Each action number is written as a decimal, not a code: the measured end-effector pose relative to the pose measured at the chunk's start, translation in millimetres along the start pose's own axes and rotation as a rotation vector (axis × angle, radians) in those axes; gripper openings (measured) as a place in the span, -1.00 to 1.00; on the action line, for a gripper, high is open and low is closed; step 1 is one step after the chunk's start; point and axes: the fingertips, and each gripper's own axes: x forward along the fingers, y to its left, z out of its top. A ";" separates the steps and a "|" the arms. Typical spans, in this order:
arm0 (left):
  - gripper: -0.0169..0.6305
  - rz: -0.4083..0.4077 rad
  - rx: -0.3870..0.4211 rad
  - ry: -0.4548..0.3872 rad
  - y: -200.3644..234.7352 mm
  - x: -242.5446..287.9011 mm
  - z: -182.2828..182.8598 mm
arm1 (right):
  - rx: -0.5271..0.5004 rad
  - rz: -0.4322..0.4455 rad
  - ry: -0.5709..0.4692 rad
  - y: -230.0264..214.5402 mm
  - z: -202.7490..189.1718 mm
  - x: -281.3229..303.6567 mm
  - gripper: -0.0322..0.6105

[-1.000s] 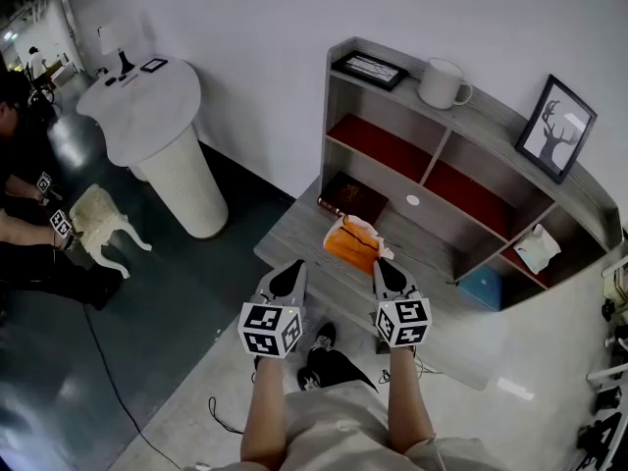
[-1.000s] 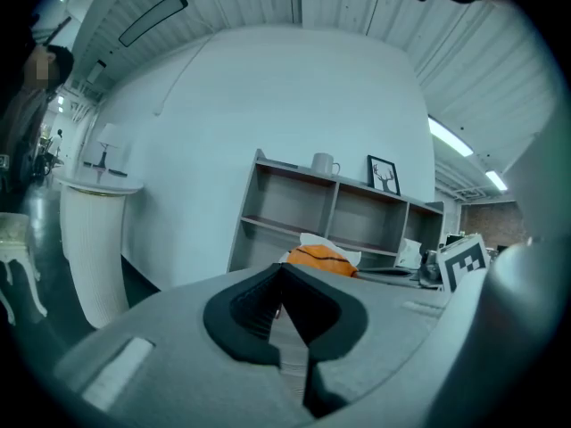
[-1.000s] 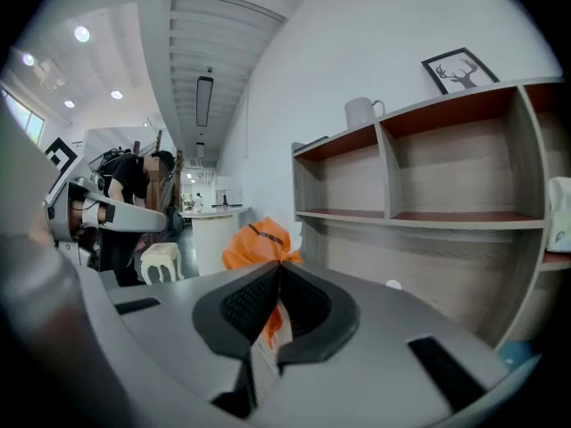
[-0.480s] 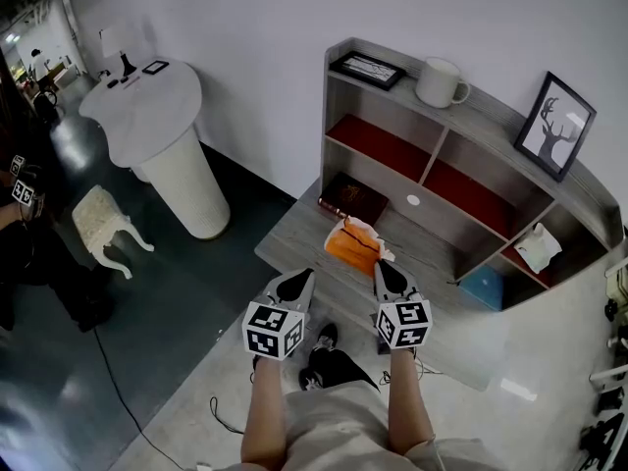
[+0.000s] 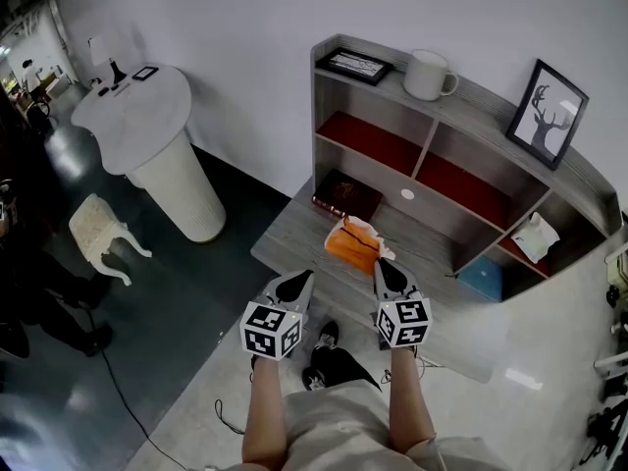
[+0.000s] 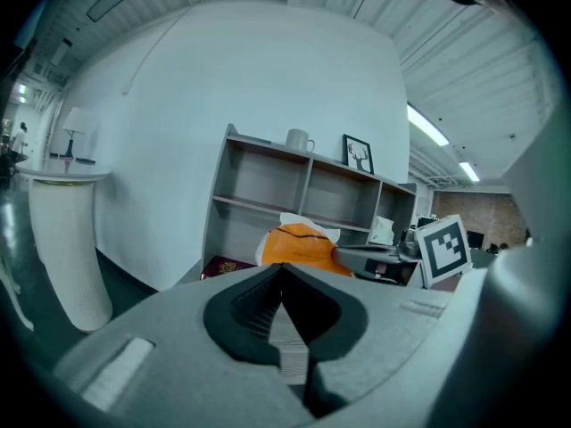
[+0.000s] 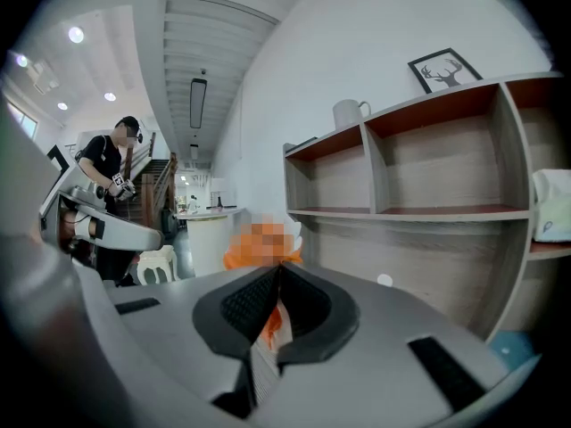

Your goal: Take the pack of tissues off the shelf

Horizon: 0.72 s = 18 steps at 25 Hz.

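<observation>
While right gripper [image 5: 381,264] clamps tissue pack [image 5: 351,244] | pack outside shelf [image 5: 473,118] compartments

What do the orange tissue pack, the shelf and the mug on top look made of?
Tissue pack: likely thin plastic film, orange and crinkled, with white tissue poking out.
Shelf: grey wood-grain board, probably laminate, matte, with red inner floors.
Mug: white, smooth, looks ceramic.

My right gripper [image 5: 386,266] grips the orange pack of tissues [image 5: 351,244] above the low ledge of the grey shelf [image 5: 294,238] (white mug [image 5: 425,74] on top); my left gripper [image 5: 293,281] hangs beside, apart from it.
</observation>
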 end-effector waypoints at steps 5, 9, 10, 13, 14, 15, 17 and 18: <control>-0.92 -0.009 0.002 0.002 2.9 -2.1 0.0 | 0.008 -0.019 0.002 -0.8 -0.4 4.3 -0.84; -0.92 -0.002 0.000 -0.005 10.4 -6.4 2.8 | 0.002 -0.008 0.004 5.9 2.4 11.8 -0.84; -0.92 0.001 -0.001 -0.005 12.6 -7.9 2.9 | 0.001 -0.003 0.004 9.0 2.9 13.9 -0.84; -0.92 0.010 0.000 -0.001 19.1 -12.1 1.8 | 0.002 0.011 0.004 17.6 3.6 20.5 -0.84; -0.92 0.011 0.002 0.003 20.5 -12.8 1.4 | 0.003 0.012 0.004 19.3 3.8 22.2 -0.84; -0.92 0.012 0.003 0.006 21.7 -13.8 1.0 | 0.002 0.013 0.004 21.2 3.8 23.8 -0.84; -0.92 0.017 0.003 0.009 24.5 -17.8 0.6 | -0.001 0.020 0.007 26.6 3.4 26.7 -0.84; -0.92 0.021 0.002 0.008 26.0 -20.0 0.8 | -0.002 0.026 0.008 29.4 3.5 28.1 -0.84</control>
